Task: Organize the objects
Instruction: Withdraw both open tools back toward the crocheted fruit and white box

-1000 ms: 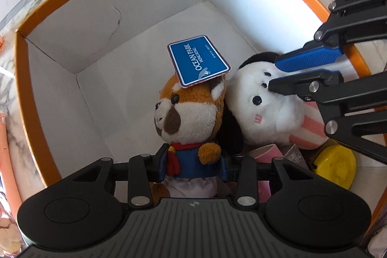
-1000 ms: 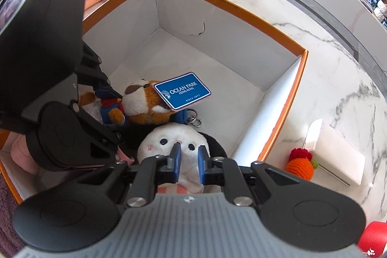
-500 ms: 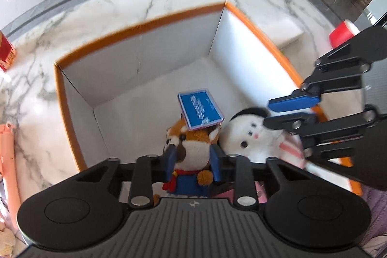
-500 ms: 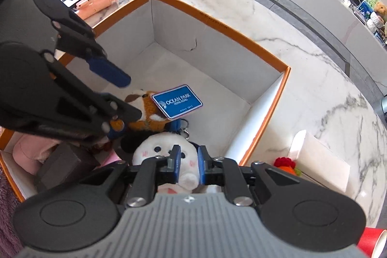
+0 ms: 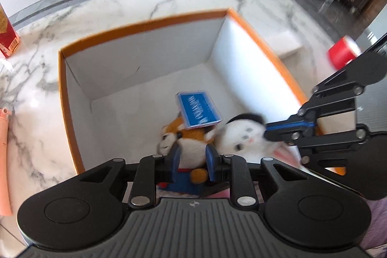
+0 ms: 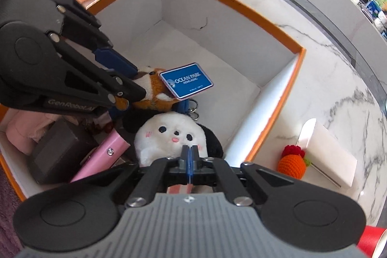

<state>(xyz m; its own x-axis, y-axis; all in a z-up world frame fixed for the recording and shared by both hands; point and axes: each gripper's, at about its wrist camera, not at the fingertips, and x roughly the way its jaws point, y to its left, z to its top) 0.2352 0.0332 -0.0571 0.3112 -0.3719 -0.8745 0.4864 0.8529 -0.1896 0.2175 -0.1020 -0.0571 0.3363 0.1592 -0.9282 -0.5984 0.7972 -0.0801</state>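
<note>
A red panda plush (image 5: 193, 149) with a blue "Ocean Park" tag (image 5: 198, 110) is between the blue pads of my left gripper (image 5: 193, 161), which is shut on its body. It hangs slightly raised over the floor of the orange-rimmed white box (image 5: 145, 23). In the right wrist view the left gripper (image 6: 136, 81) clamps the panda (image 6: 154, 86) from the left. The white plush with black ears (image 6: 169, 134) lies beside it in the box (image 6: 241, 4). My right gripper (image 6: 189, 156) is shut, pads touching, just over the white plush's chin.
A pink tube (image 6: 106, 154), a dark grey block (image 6: 58, 149) and pink cloth (image 6: 21, 129) fill the box's near-left corner. On the marble counter sit a crocheted orange toy (image 6: 290, 165), a white carton (image 6: 331, 156), a red cup (image 5: 341, 52) and a red pack (image 5: 7, 38).
My left gripper closed on the red panda and rose with it, so the box looks farther away. The right gripper's narrow gap over the white plush closed fully.
</note>
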